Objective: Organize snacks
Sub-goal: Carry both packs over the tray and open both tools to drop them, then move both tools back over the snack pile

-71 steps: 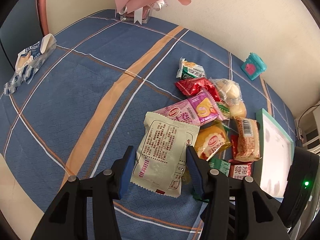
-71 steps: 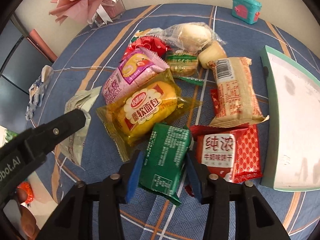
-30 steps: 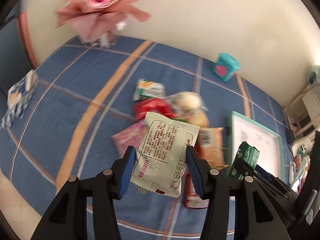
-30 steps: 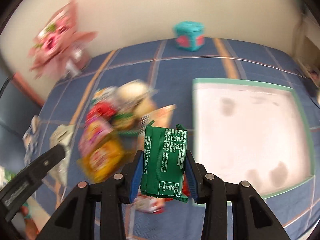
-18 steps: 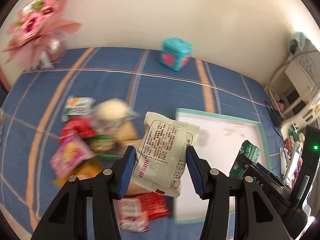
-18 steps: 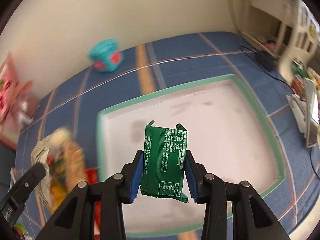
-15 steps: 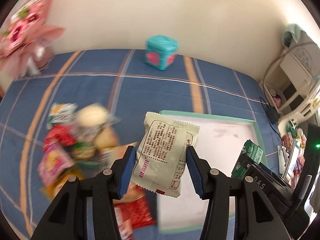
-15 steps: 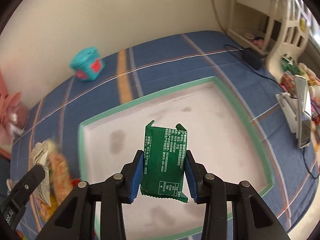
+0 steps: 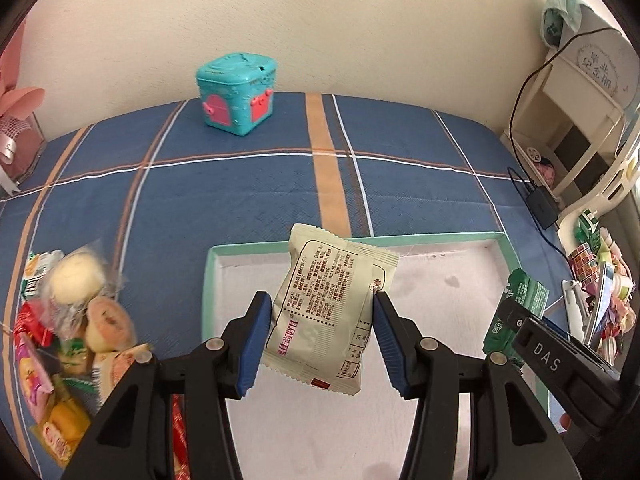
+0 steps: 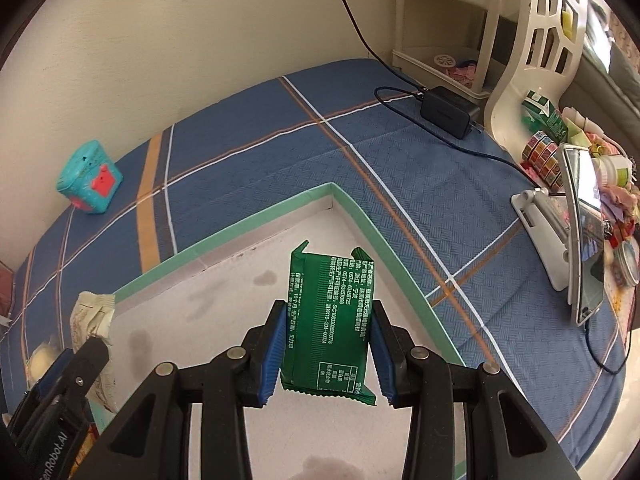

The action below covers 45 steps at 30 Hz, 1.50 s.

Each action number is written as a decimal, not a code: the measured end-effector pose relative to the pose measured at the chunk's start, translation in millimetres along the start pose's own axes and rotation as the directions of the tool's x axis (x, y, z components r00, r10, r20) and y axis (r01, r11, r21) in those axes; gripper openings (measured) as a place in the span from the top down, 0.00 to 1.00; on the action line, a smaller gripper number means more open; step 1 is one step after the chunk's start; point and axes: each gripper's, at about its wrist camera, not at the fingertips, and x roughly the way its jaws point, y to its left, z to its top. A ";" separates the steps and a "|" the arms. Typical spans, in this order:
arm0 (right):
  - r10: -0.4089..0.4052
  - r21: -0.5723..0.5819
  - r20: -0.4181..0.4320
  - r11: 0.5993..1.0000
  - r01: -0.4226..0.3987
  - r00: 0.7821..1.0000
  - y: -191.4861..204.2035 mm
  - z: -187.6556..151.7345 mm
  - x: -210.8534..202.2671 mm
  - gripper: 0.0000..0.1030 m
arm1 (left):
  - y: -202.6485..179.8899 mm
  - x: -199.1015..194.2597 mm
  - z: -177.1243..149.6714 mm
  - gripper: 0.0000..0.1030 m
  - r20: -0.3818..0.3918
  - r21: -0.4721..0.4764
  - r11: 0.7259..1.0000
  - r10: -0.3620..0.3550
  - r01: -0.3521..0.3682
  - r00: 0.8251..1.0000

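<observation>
1. Both grippers have swung off the loose snack pile (image 9: 68, 344) and now hang over the green-rimmed tray (image 9: 208, 280). A second ago the pile filled the middle of both views; now it sits at the far left edge of the left wrist view, on the blue plaid cloth (image 9: 240, 184).
2. Left gripper (image 9: 322, 336): fingers clamped on the cream snack packet (image 9: 328, 312), held upright above the tray's left half. Same grip as in the earlier frames, no slip visible.
3. Right gripper (image 10: 330, 346): fingers clamped on the green snack packet (image 10: 332, 320), held upright over the tray near its far corner. Grip also unchanged.
4. Tray floor looks bare apart from a few stains, so my read is these are the first two packets going in.
5. Meaning for the task: carry phase looks about done, and release is next. Both packets are still clear of the tray floor, so lowering first should keep them from tumbling.
6. Risk: the two grippers are close side by side, so stagger the drops. The teal toy box (image 9: 236, 94) is far back, well apart.
</observation>
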 end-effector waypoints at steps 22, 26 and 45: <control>0.016 -0.041 0.016 0.999 -0.015 1.000 8.2 0.9 -18.6 0.58 | 9.5 -13.8 -0.1 0.28 -0.017 -0.014 0.995 0.099 -0.099 0.995; 0.018 -0.061 0.003 0.998 -0.018 1.000 11.8 -9.2 -22.8 0.56 | 21.6 -22.1 -4.6 0.26 -0.013 -0.034 0.991 0.128 -0.128 0.992; 0.045 -0.120 0.003 0.992 -0.045 0.999 19.6 -39.4 -31.3 0.00 | 68.9 -41.9 -33.3 0.06 -0.016 -0.065 0.974 0.215 -0.216 0.976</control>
